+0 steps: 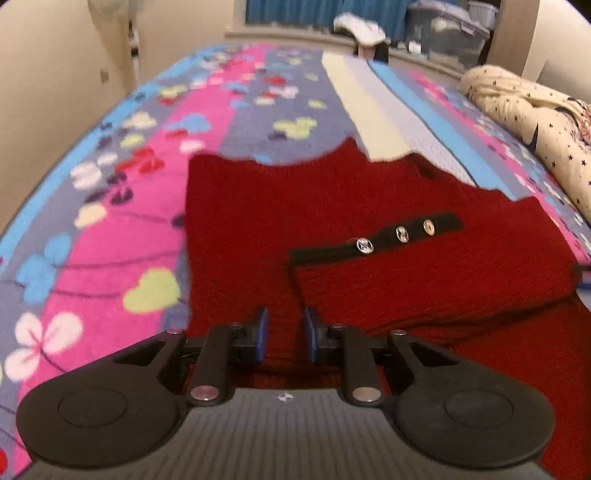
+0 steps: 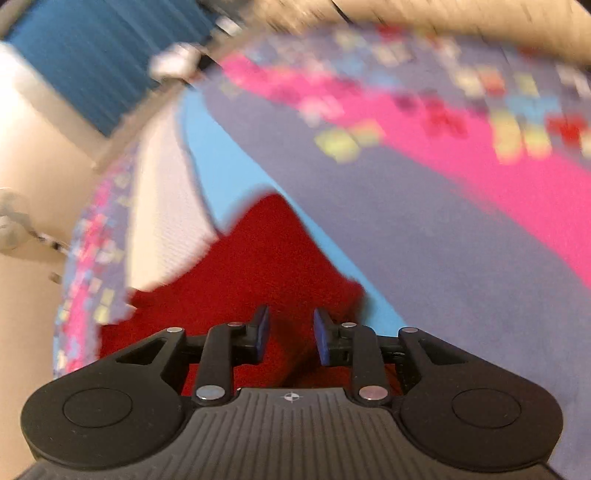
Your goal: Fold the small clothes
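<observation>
Bright floral bedding fills your left wrist view: the bedspread (image 1: 122, 206) runs in pink, blue and grey stripes up toward the top of the frame, with teal curtains (image 1: 295, 13) and clear storage bins (image 1: 448, 31) blurred along the upper edge. Your red knitted garment (image 1: 332, 206) lies spread across the centre and right of the frame, its black button strip (image 1: 376, 238) carrying three shiny buttons just right of centre. At the upper right, a cream star-print bundle (image 1: 524, 110) sits on the bed, well apart from the knit. Your left gripper (image 1: 286, 334) is low in the frame, its blue pads (image 1: 263, 332) standing slightly apart with red knit showing in the gap between them; you can't tell from here whether the pads actually press on the fabric.

Over to your right wrist view, and it's heavily smeared. Bedspread (image 2: 443, 240) sweeps across the right and top, curtains (image 2: 103, 62) sit at the upper left. A pointed part of the red knitted garment (image 2: 266, 258) rises from the bottom centre. Your right gripper (image 2: 291, 334) is over it, pads (image 2: 323, 336) narrowly parted with red fabric seen between them; again, whether it's pinched or free you cannot tell.
</observation>
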